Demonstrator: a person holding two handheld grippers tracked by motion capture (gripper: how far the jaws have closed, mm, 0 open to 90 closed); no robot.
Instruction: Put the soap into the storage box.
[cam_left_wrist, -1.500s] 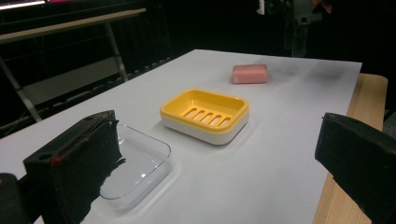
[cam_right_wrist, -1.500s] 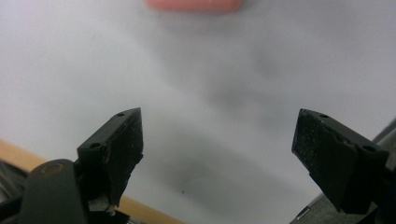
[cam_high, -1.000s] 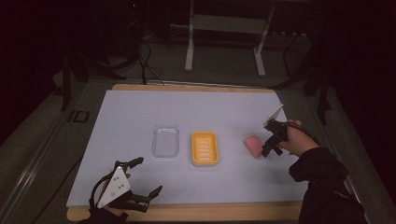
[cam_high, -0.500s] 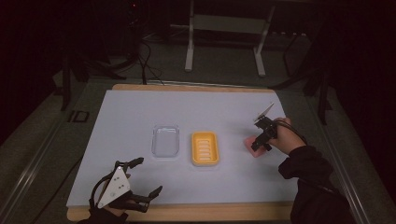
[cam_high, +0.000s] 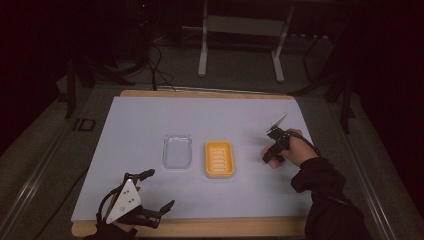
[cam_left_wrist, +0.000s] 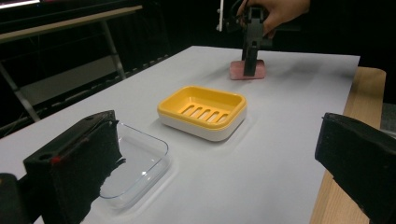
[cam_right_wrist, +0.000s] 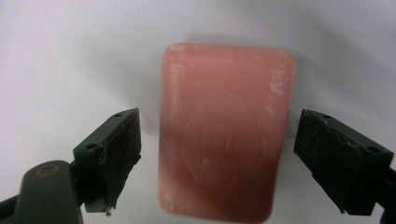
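Now your right gripper (cam_right_wrist: 219, 163) straddles the pink soap bar (cam_right_wrist: 224, 126), jaws spread; long axis runs 12-to-6, squeeze across.

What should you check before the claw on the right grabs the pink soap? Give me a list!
1. Right gripper open: ok, its jaws stand apart.
2. Pink rectangular soap bar between the jaws: ok, one jaw on each long side.
3. Jaws touching the soap: not yet, gaps show on both sides.
4. Soap lying flat on the white table sheet: ok.
5. Yellow slotted soap dish empty and ready: ok.
6. Left gripper out of the way: ok, it is open near the table's front edge, beside the clear plastic tray.
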